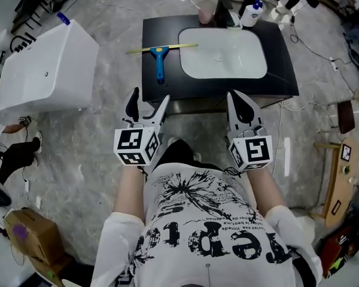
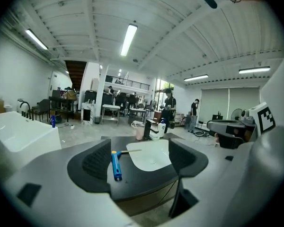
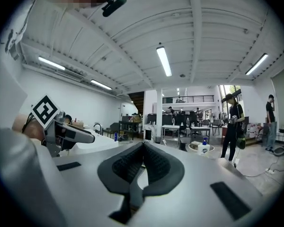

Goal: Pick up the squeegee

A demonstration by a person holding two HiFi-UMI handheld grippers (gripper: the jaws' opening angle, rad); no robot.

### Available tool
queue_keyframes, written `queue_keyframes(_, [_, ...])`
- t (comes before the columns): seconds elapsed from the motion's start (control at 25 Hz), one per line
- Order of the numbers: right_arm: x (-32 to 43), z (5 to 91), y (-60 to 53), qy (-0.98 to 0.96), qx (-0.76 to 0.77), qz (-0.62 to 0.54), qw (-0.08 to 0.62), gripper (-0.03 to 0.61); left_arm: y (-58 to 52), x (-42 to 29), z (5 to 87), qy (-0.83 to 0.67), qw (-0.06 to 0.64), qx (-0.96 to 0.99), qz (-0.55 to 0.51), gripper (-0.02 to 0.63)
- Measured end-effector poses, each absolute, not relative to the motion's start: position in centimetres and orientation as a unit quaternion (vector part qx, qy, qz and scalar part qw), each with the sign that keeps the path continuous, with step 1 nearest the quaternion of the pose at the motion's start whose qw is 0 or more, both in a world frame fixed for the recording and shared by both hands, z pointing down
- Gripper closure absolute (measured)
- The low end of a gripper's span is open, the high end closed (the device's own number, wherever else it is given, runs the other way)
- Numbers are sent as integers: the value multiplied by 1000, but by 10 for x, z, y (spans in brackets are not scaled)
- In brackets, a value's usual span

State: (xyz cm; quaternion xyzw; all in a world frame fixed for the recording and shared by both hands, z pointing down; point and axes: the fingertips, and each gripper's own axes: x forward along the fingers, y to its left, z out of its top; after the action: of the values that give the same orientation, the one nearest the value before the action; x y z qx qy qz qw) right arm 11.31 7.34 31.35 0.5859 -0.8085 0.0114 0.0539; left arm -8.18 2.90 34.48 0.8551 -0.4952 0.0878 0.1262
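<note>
Left gripper (image 1: 148, 105) hangs wide open, empty; right gripper (image 1: 240, 103) is closed on nothing. Both sit short of the counter (image 1: 167, 85), where the squeegee (image 1: 160, 57) lies left of the basin (image 1: 224, 52), handle (image 1: 160, 70) toward me. I judge the reach comes next: left gripper forward over the handle. Left gripper view frames the squeegee; right gripper view misses it.

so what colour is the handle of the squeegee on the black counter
Blue: the plastic squeegee handle shows best in the head view.
</note>
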Motion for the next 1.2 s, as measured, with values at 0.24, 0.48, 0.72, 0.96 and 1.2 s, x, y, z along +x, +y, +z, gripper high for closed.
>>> queue_keyframes(0.24, [117,341,4,-825,560,24,71,565,-32,-68,391,-508,175,836,116,247])
queue_keyframes(0.48, [122,366,-85,-836,540,38,84,565,-113,-60,439,-521,209,815,146,247])
queue_keyframes(0.72, [119,402,-175,-848,516,63,107,564,-192,-59,492,-532,247,788,188,247])
queue_keyframes(0.96, [113,435,-236,-851,501,86,131,565,-238,-63,558,-528,293,759,244,247])
queue_keyframes(1.2, [116,464,-268,-849,495,105,150,563,-263,-61,603,-517,326,739,282,247])
